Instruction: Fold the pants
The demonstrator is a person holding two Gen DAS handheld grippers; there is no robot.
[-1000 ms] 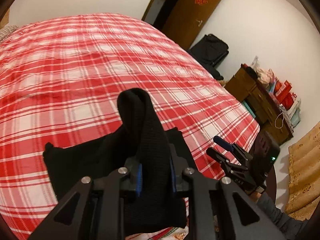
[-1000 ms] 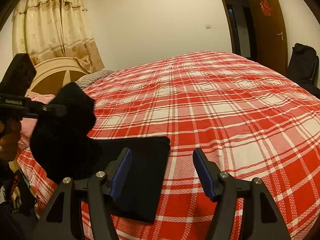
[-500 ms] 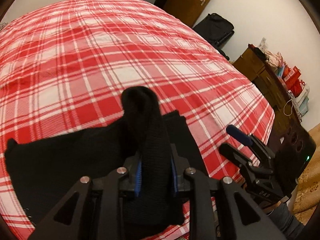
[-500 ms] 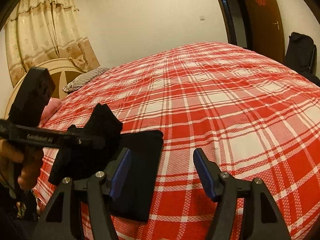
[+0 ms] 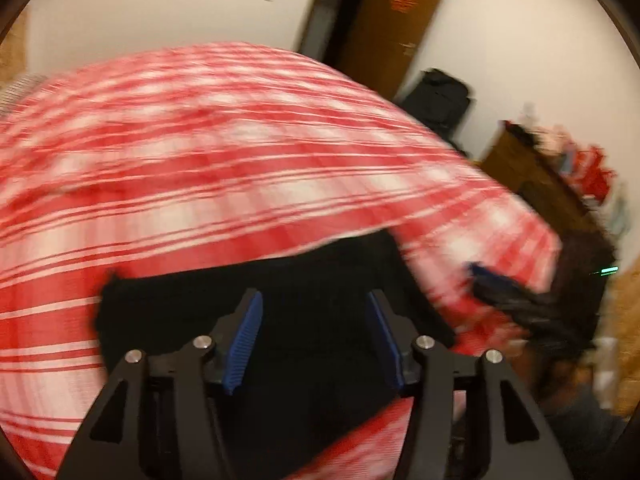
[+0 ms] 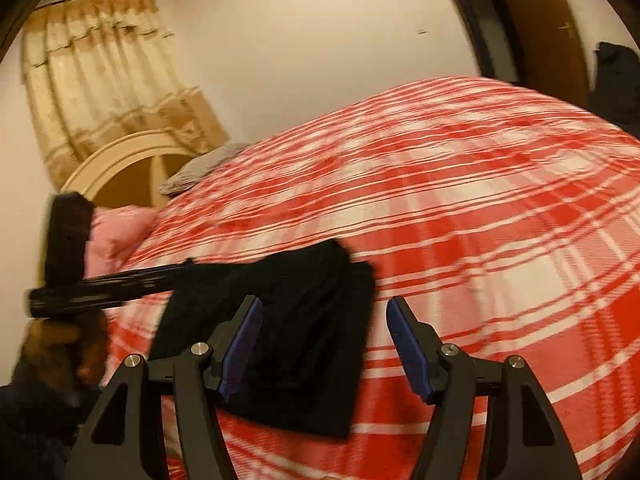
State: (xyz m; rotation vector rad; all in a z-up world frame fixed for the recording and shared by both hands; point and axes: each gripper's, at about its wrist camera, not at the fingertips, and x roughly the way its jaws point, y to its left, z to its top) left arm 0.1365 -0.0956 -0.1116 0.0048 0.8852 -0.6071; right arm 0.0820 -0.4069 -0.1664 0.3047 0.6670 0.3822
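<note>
The black pants lie folded in a flat stack on the red-and-white plaid bed, near its front edge. My left gripper hovers just over the stack. Its jaws are opening, and the blue pads stand apart with cloth below them, not pinched. In the right wrist view the same pants lie left of centre, with the left gripper reaching in from the left over their near corner. My right gripper is open above the pants' right edge and holds nothing. It also shows blurred as the right gripper in the left wrist view.
A brown door, a black bag and a wooden dresser with red items stand beyond the bed. A curtain, a cream headboard, a grey pillow and a pink pillow are at the bed's head.
The left gripper has opened and let go of the raised fold of pants, which now lies flat on the stack. The left gripper has dropped lower. The right gripper stays open.
</note>
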